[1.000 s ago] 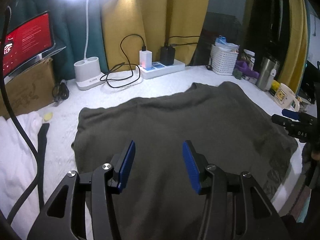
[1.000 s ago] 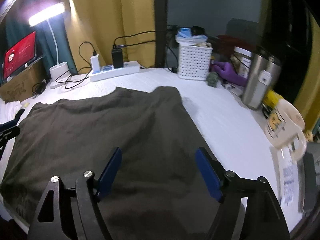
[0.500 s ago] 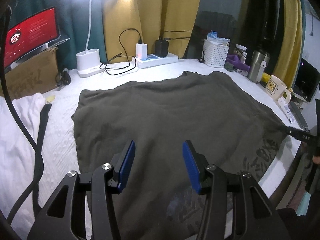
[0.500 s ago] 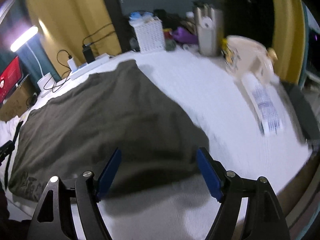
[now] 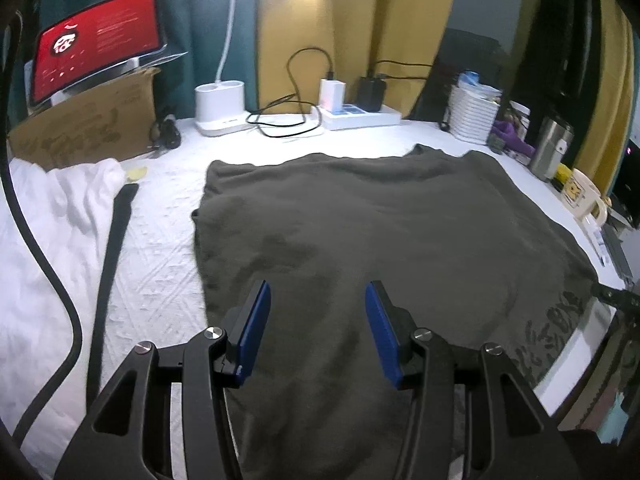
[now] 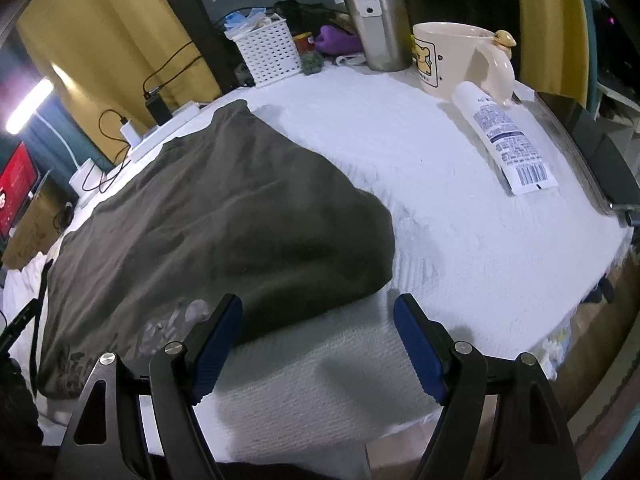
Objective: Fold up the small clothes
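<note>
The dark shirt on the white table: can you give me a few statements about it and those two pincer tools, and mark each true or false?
1. The dark shirt lies spread flat on the white table cover. True.
2. The left gripper is clamped on the shirt. False: its jaws stand open above the cloth.
3. The right gripper is open near the shirt's corner. True.
4. A cream mug sits on top of the shirt. False: it stands on the cover, apart from the shirt.
5. A lotion tube lies beside the mug. True.
</note>
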Demonstrator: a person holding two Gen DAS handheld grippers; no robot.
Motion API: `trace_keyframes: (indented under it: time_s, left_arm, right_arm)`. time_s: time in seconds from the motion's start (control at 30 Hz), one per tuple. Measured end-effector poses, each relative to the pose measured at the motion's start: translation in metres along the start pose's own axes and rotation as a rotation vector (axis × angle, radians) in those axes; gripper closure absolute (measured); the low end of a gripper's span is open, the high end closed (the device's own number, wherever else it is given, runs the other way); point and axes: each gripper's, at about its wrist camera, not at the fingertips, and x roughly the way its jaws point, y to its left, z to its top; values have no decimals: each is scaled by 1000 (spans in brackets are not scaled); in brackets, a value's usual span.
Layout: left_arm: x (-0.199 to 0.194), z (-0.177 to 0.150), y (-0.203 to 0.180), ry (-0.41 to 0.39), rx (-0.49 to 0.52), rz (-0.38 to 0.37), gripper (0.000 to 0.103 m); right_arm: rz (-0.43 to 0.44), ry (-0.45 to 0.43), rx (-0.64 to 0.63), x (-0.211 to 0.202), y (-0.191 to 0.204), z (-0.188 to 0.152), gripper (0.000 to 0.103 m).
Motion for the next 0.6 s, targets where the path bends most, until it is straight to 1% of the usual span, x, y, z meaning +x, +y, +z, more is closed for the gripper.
trace_keyframes:
  time_s: [0.07, 0.13, 0.27, 0.37, 0.43, 0.47, 0.5, 0.53, 0.57, 0.6]
  left_arm:
    - [3, 0, 5, 3, -10, 7, 54]
    - [7, 0, 8, 13, -15, 13, 54]
    - [17, 0, 15, 42, -19, 30, 54]
    - [24, 2, 17, 59, -19, 39, 54]
    - [27, 4, 19, 66, -17, 44, 54]
    - [28, 5, 19, 69, -16, 45, 54]
    - [29, 7, 20, 72, -15, 48, 54]
    - [30, 8, 22, 73, -14, 52, 54]
    - [32, 9, 23, 75, -14, 56, 54]
    - [33, 10, 25, 76, -15, 57, 54]
  right_arm:
    - [22, -4, -2, 4, 5, 2, 19]
    - [20, -20, -15, 11, 11, 6, 18]
    - [34, -57, -10, 27, 18, 21, 18]
    - [58, -70, -2, 39, 23, 33, 18]
    - [56, -83, -14, 47, 31, 39, 19]
    - [59, -84, -18, 51, 34, 42, 20]
    - [53, -85, -24, 53, 36, 44, 29]
    - [40, -85, -35, 56, 39, 47, 42]
    - [36, -80, -39, 59, 40, 50, 49]
    - [37, -80, -40, 60, 40, 51, 53]
